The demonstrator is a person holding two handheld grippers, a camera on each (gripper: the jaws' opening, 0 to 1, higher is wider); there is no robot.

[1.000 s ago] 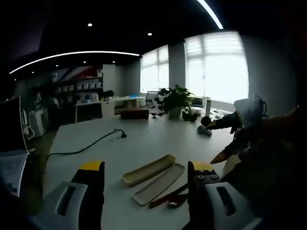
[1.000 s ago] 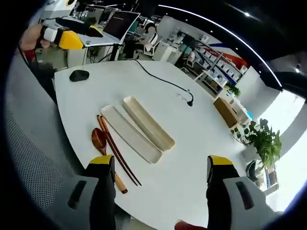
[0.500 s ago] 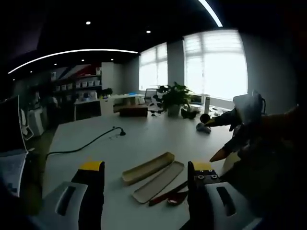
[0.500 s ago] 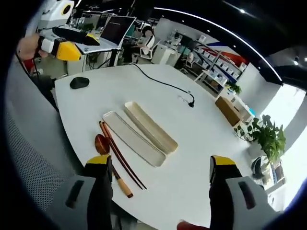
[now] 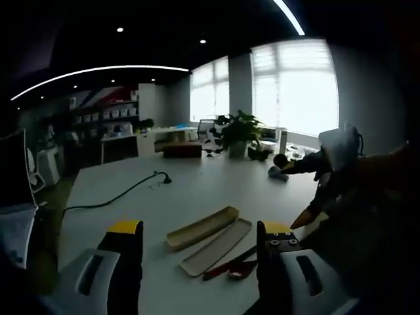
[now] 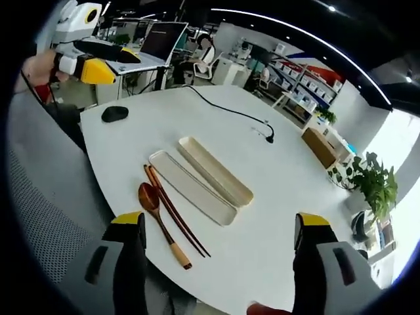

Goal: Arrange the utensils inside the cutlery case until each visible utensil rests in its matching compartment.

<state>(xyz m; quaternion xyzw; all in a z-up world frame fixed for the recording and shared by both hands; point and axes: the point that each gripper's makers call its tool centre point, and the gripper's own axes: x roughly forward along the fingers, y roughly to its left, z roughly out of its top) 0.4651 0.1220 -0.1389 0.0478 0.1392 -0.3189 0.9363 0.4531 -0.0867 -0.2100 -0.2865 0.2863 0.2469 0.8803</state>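
On the white table [image 6: 275, 177] lie two long beige halves of the cutlery case: a deeper tray [image 6: 215, 170] [image 5: 202, 227] and a flat lid [image 6: 191, 187] [image 5: 217, 247] beside it. A wooden spoon [image 6: 161, 223] [image 5: 240, 273] and a pair of dark chopsticks [image 6: 176, 210] [image 5: 229, 263] lie on the table next to the lid, outside the case. My right gripper [image 6: 220, 252] hangs open above the table's near edge. My left gripper [image 5: 197, 262] is open too, short of the case. The left gripper [image 6: 92, 62] also appears at far left in the right gripper view, and the right gripper [image 5: 321, 190] at the right of the left gripper view.
A black mouse [image 6: 115, 113] sits near the table's left end. A black cable [image 6: 226, 111] runs across the far side. A potted plant [image 6: 377, 184] [image 5: 239, 134], a brown box [image 6: 321, 146] and a laptop [image 6: 157, 42] stand further back. Office shelves and chairs lie beyond.
The right gripper's camera has pulled back and shifted slightly, so the spoon now shows fully. The utensils and case have not moved. Both grippers stay open.
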